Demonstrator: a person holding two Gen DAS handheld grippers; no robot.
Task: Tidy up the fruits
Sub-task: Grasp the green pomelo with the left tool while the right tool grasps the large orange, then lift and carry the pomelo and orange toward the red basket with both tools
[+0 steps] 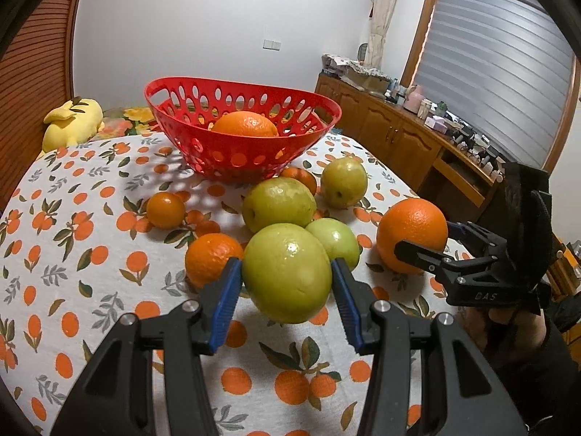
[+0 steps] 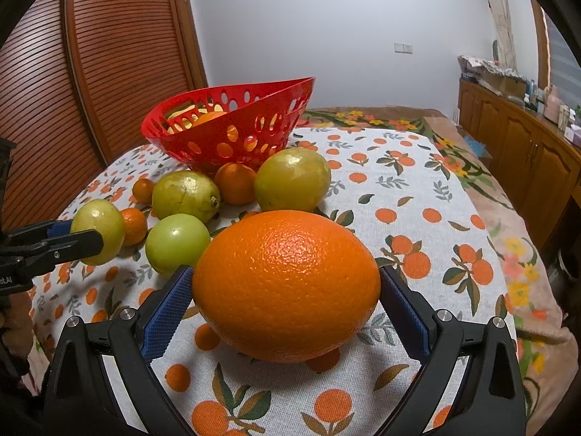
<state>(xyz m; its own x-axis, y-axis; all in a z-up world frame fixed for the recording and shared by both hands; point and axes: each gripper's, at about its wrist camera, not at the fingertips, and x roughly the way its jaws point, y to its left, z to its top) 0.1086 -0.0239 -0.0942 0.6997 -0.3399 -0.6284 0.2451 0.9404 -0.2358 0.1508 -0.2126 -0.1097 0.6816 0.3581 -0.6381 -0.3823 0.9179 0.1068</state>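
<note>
A plain white wall [image 1: 218, 18] closes the far side. A brown slatted door [image 2: 109, 72] stands left; wooden cabinets [image 1: 392, 134] run along the right under a window with grey blinds [image 1: 501, 72] and a pale curtain [image 1: 381, 18].

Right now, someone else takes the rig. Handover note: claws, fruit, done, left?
Left claw: shut on a green fruit, lifted just clear of the cloth.
Right claw: shut on a large orange; whether it is off the table is unclear.
Red basket: at the far side of the table, one orange inside.
Done: that one orange is binned.
Left: drop both held fruits in the basket, then collect the loose ones on the tablecloth: three more green fruits, e.g., and three small oranges, e.g..
</note>
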